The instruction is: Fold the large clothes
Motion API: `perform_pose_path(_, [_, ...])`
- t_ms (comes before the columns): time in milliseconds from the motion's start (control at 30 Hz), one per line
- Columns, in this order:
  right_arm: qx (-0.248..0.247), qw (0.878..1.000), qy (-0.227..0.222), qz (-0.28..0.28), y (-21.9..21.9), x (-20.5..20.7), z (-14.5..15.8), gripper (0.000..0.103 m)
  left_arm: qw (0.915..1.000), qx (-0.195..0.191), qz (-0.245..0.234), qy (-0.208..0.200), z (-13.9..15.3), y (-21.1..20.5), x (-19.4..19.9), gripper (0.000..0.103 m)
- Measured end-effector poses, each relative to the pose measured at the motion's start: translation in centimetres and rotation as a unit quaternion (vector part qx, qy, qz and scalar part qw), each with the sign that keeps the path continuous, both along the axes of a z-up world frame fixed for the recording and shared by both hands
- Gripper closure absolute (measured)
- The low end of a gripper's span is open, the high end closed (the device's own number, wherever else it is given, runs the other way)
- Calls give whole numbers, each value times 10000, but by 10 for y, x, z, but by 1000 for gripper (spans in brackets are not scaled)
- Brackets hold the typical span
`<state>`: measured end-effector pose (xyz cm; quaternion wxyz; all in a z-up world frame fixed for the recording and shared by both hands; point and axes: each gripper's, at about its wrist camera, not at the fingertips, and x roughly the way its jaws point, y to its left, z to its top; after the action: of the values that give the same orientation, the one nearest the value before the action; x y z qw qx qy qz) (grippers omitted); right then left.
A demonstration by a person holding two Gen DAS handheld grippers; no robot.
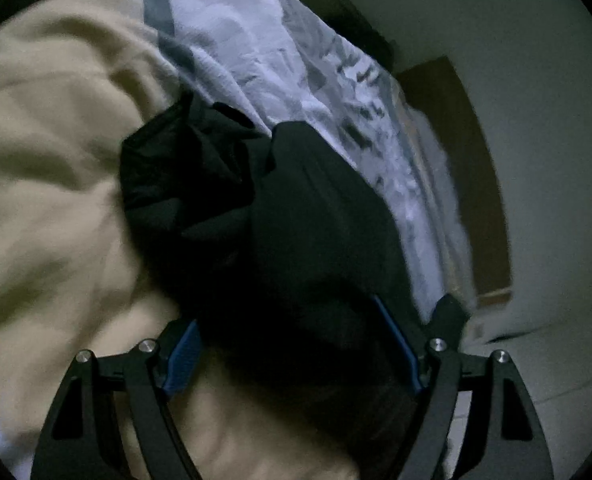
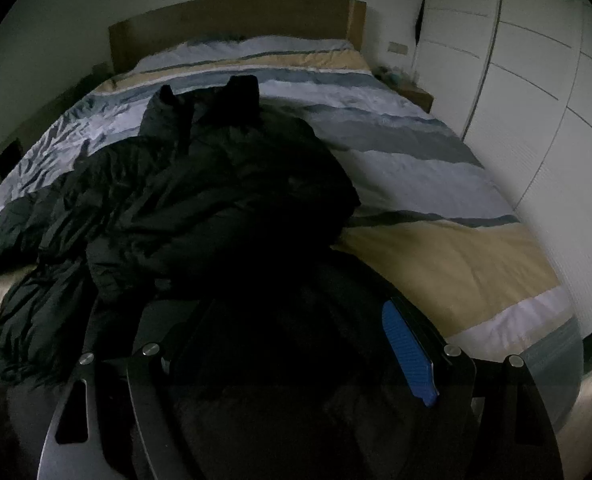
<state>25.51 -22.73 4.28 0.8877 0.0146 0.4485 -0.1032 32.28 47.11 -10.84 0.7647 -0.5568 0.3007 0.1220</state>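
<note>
A large black puffy jacket lies crumpled on the striped bed cover, its sleeves reaching toward the headboard. In the left wrist view the jacket fills the middle, and black fabric lies between the wide-apart blue pads of my left gripper. My right gripper hovers over the jacket's near edge. Its jaws stand wide apart with dark fabric between them. Only its right blue pad shows clearly. The left one is lost in the dark.
The bed has a wooden headboard at the far end. A white wardrobe stands along the right, with a small nightstand beside it. A beige stripe of the cover lies left of the jacket.
</note>
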Motion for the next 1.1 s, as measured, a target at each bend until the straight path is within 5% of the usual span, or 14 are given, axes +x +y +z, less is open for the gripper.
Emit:
perform_pose_path(100, [21,10000,53,14,-1,5,-6,21,9992,-306,125,-204,-6,6,7,28])
perform_pose_path(133, [38,10000,64,16,-1,6,-8,21,9985,-433,160,-282,-9,7,10,35])
perform_pose_path(167, [43,10000,71,23,0,7,-8,21,9980,-510,170,-345,-10,8,11,54])
perform_pose_path(233, [28,9999,83,52,1,8,-10,21,9966,-671,160,-448,-15,9,11,77])
perform_pose_path(333, [53,9999,54,84,1,8,-8,21,9969,-514,52,-591,-9,6,12,90])
perform_pose_path(800, [269,9989,-376,87,-6,-20,26,21,9940,527,-538,-793,94,-47,5,93])
perform_pose_path(1100, [563,9960,-689,6,-29,-45,43,20,9675,1681,-1550,-1084,186,-158,-3,93])
